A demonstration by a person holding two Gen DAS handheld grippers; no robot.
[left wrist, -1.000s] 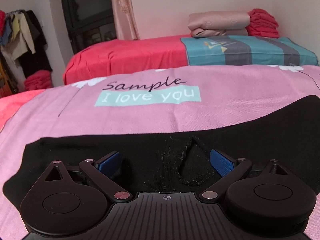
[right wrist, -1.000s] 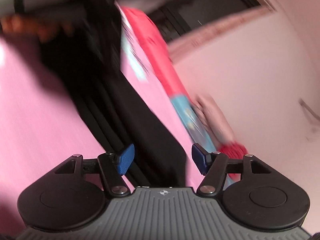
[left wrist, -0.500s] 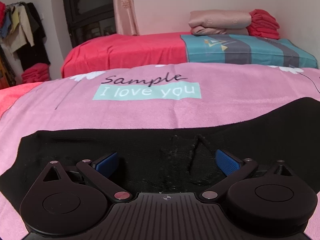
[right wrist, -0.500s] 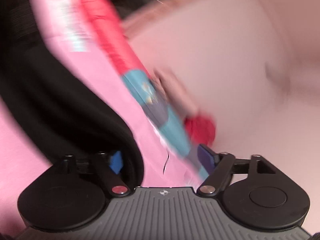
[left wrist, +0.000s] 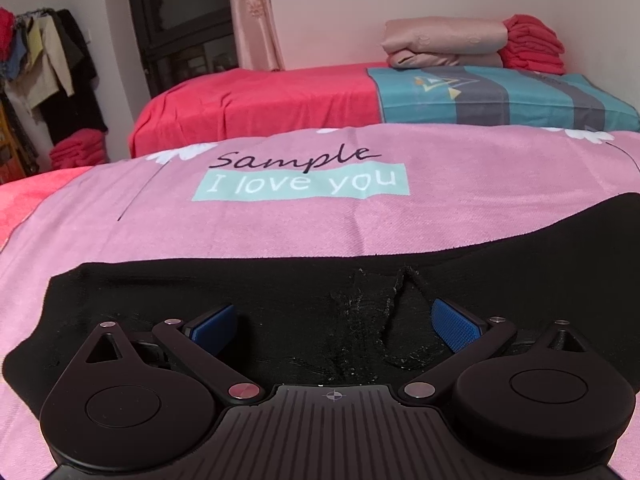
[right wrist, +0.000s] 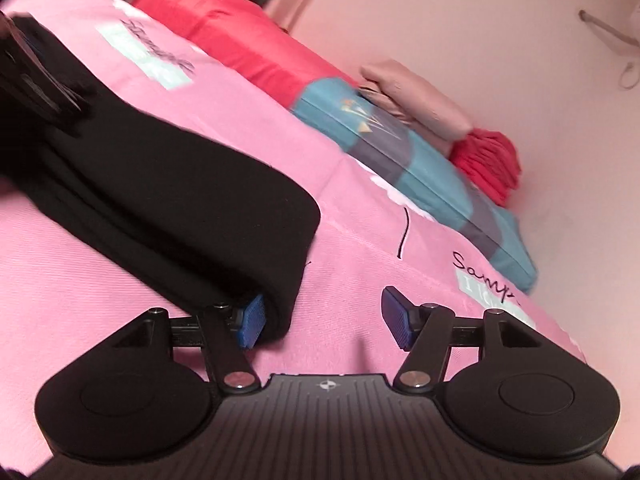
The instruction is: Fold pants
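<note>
Jaws wide; sheet (left wrist: 280, 232) reads "Sample".

Right gripper (right wrist: 322, 318) with jaws spread apart above a pink bedspread (right wrist: 100, 280). Black pants (right wrist: 192, 208) are laid from ten o'clock toward centre, their folded end touching the left blue pad. Folded blankets (right wrist: 448, 120) are seen at two o'clock.

Black pants (left wrist: 304, 300), laid flat and long across pink printed blanket (left wrist: 280, 232), rounded end folded over.
</note>
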